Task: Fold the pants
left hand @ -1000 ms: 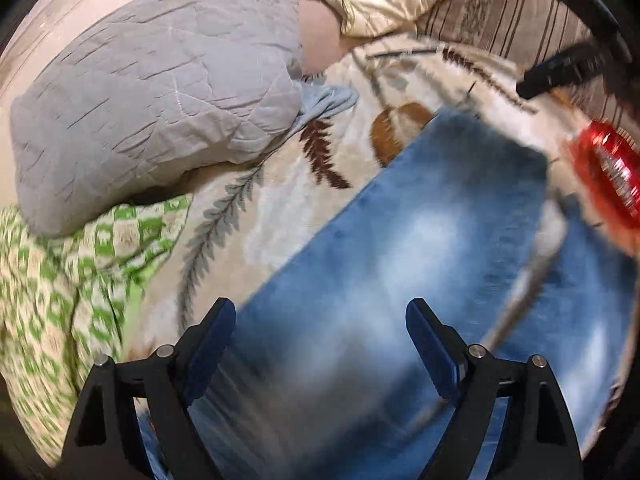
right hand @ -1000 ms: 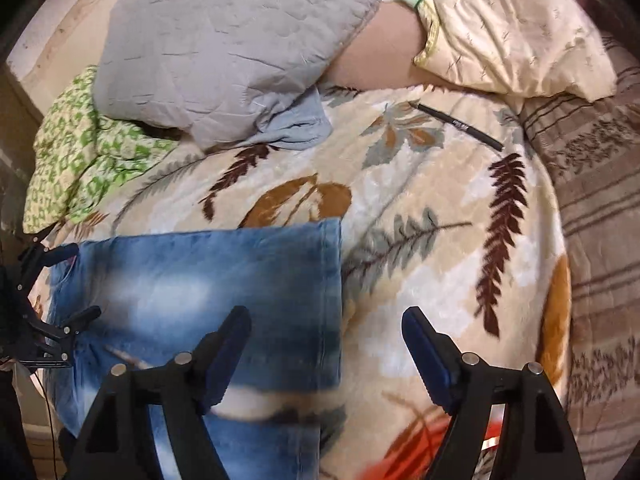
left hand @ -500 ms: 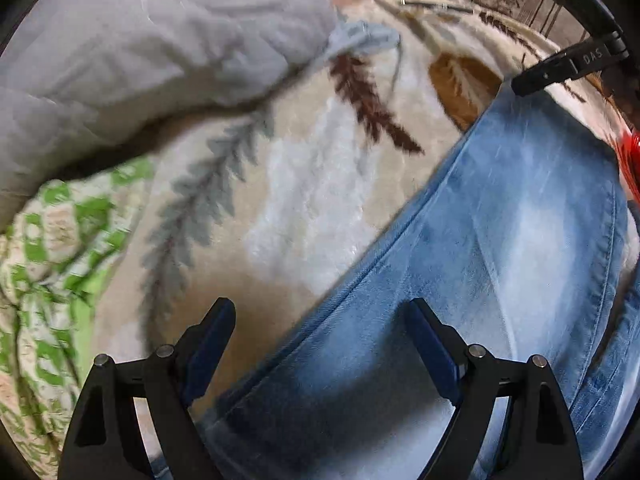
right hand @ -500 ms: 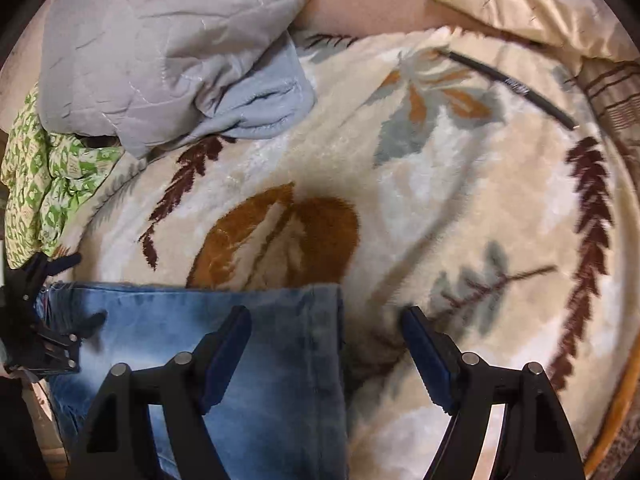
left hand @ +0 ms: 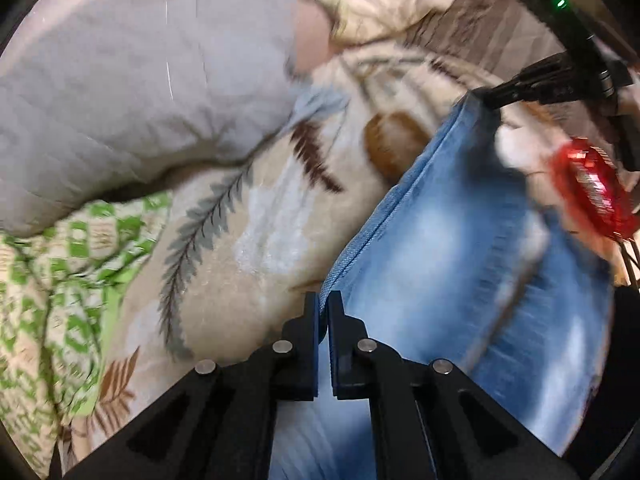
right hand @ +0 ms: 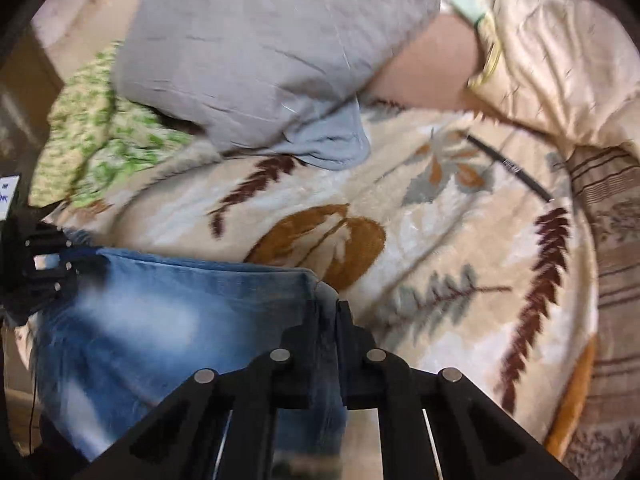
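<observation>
Pants, faded blue denim; each corner pinched by left tool; right tool

The jeans are faded blue denim, matt, with a stitched seam along the edge. The blanket beneath them is plush, fuzzy fleece with a leaf print. The grey pillow is quilted, creased cloth. Each hand-held gripper, left and right, is matt black plastic with bright metal pins. A glossy red foil object shines.
</observation>
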The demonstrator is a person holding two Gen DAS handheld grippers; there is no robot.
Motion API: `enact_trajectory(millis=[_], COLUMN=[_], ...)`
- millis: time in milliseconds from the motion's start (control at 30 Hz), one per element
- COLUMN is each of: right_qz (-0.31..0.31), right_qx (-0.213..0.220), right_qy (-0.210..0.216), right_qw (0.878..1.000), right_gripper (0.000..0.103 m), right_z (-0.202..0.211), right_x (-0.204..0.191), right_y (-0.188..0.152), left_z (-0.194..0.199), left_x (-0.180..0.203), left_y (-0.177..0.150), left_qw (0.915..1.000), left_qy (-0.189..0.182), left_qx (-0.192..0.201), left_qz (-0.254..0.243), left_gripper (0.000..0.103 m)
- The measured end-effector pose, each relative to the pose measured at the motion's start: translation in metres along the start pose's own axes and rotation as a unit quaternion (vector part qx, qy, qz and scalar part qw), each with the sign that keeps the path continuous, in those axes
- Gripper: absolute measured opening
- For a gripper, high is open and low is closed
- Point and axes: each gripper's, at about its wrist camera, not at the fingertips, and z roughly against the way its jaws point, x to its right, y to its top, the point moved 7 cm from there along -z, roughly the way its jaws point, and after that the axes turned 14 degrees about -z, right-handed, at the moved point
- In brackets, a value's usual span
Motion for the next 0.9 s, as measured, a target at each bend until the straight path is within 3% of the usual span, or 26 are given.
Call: enact_trajectory(millis=[167,367,500,600,733,900], right_qz=[0.027,0.048,0.052,0.035,0.036,0.035], right_qx=[0.035,0.043,0.003,-0.046,-0.079,-0.077], right_qy=[0.022,0.039,0.026,0.011,-0.021,-0.038], right_qw=[0.999,0.997,0.998,0.998,0.996,0.996], right_gripper=[0.003,0.003,0.003,0.003,0.003,0.004], right_z=[0.063,0.118,0.113,0.082,0.05,0.049], right_x=[-0.013,-0.025,-0.019,-0.009,-0.001,0.0], right_y=[-0.053,-0.143,-0.204,-0.234,-0.26,-0.261], left_z=[0.071,0.122,0.103,0.071,0.025,0.019], left_x=[0.058,0.143,0.191,0.209,0.223,0.223], left_y=[-0.017,-0.056,-0.086,-0.104,-0.125,-0.122], left_qw=[0.998,0.9962,0.9973,0.9972,0.9933,0.993], left_qy=[0.024,-0.002,-0.033,-0.07,-0.099,-0.093], left_qx=[0.05,0.076,0.038,0.004,-0.058,-0.062], left_qz=[-0.03,-0.042,-0.054,-0.027,0.01,0.037], left_gripper=[0.004,0.004,0.004,0.004,0.005,0.005])
